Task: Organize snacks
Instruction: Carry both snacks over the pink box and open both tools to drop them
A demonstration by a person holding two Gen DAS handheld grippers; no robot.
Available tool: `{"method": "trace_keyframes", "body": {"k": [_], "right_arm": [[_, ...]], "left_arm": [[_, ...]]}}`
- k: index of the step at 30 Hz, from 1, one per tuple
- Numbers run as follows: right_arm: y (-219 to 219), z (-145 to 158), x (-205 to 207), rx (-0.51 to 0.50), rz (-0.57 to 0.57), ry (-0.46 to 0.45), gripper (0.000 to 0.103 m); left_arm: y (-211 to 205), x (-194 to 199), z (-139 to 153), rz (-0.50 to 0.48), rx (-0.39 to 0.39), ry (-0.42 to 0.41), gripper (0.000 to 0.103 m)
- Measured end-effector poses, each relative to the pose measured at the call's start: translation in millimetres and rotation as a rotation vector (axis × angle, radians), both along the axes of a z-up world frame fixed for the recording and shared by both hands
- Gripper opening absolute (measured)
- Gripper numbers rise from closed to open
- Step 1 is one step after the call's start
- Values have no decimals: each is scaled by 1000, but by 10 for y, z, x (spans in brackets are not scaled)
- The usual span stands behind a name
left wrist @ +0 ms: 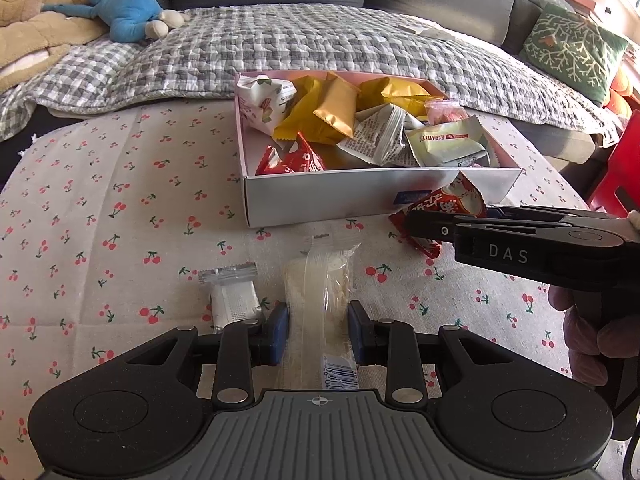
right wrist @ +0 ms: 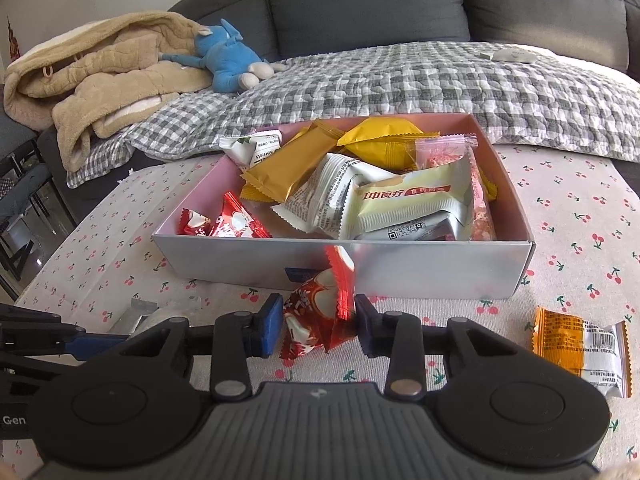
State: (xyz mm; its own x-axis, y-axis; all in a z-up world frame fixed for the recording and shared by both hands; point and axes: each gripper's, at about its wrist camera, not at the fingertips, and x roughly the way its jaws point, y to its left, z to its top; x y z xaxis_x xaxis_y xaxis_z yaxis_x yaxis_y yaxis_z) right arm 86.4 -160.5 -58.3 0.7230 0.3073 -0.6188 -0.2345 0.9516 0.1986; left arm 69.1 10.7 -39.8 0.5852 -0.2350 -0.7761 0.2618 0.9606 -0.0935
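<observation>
Right gripper (right wrist: pixel 318 322) pinches a crinkly red foil packet (right wrist: pixel 316 312); left gripper (left wrist: pixel 318 332) clamps a clear plastic pack (left wrist: pixel 320 300).

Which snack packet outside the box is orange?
The orange-and-white packet lying alone right of the right gripper; the other loose packets are red, clear or silver-white.

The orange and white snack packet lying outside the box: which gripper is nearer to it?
Right. The right gripper, shut on a red packet, has the orange and white packet just off to its right. The left gripper is farther, on its other side.
</observation>
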Motion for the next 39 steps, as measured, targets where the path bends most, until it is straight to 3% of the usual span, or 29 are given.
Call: {"method": "trace_keyframes", "body": {"k": [10,22,31,39], "right_arm": [[0,132,-104,43,15,-15,32],[-139,411,-183,101,-29,-69,31],[-385,627,160,89,-148,-124,32],[-426,603,665,18,-253,-144,32]], "left_arm": [[14,25,95,16,-19,-31,29],[29,175,391,37,-52,-130,28],[41,426,488,76,-88,-138,28],[-26,574,496,87,-93,-151,28]]}}
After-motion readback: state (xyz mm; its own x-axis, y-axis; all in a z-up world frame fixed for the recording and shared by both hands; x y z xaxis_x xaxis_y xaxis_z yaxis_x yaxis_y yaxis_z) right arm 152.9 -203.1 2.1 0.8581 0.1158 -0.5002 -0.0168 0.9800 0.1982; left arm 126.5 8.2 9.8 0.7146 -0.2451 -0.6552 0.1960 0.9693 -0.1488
